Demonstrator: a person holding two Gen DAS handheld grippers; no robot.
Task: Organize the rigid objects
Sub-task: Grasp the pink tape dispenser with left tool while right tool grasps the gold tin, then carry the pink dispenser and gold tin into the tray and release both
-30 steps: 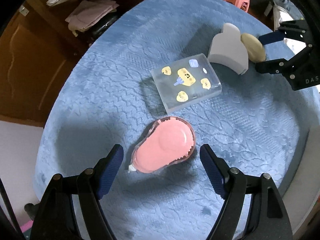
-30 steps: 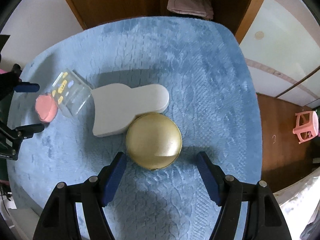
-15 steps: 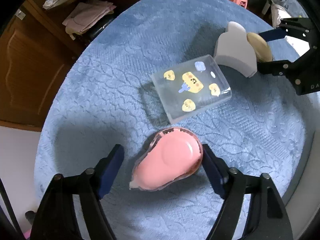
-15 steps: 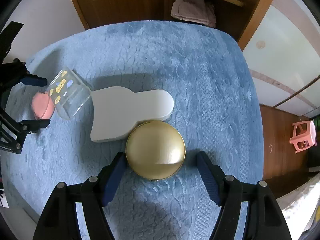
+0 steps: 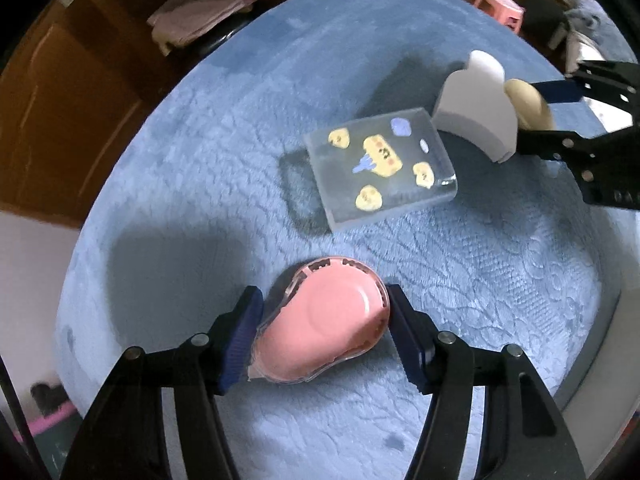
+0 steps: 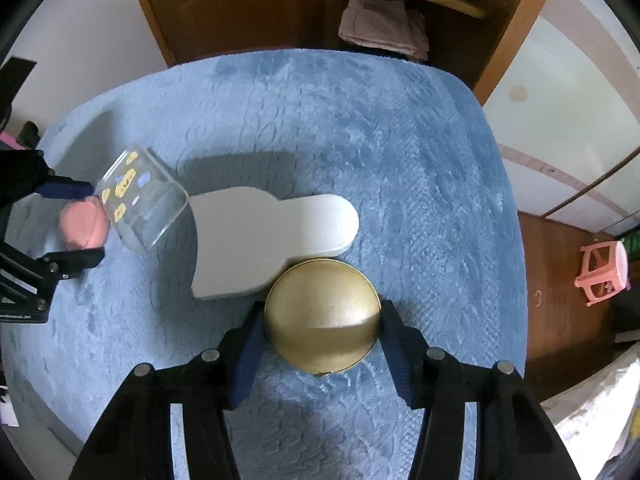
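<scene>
In the left wrist view my left gripper (image 5: 324, 336) is shut on a pink teardrop-shaped case (image 5: 324, 330), its blue pads pressing both sides. Beyond it lies a clear box with yellow stickers (image 5: 380, 168), then a white bottle-shaped block (image 5: 476, 112). In the right wrist view my right gripper (image 6: 322, 330) is shut on a round gold compact (image 6: 322, 320), which touches the white block (image 6: 264, 240). The clear box (image 6: 140, 196) and the pink case (image 6: 82, 226) show at left, with my left gripper (image 6: 76, 224) around the case.
All lie on a blue plush-covered table (image 6: 360, 140). A wooden cabinet with folded cloths (image 6: 380, 26) stands behind it. A pink stool (image 6: 604, 272) is on the floor at right. The table edge curves close on the left (image 5: 76, 240).
Both grippers have closed from wide open: the left onto the pink case, the right onto the gold compact. Both have also moved forward over their objects.
</scene>
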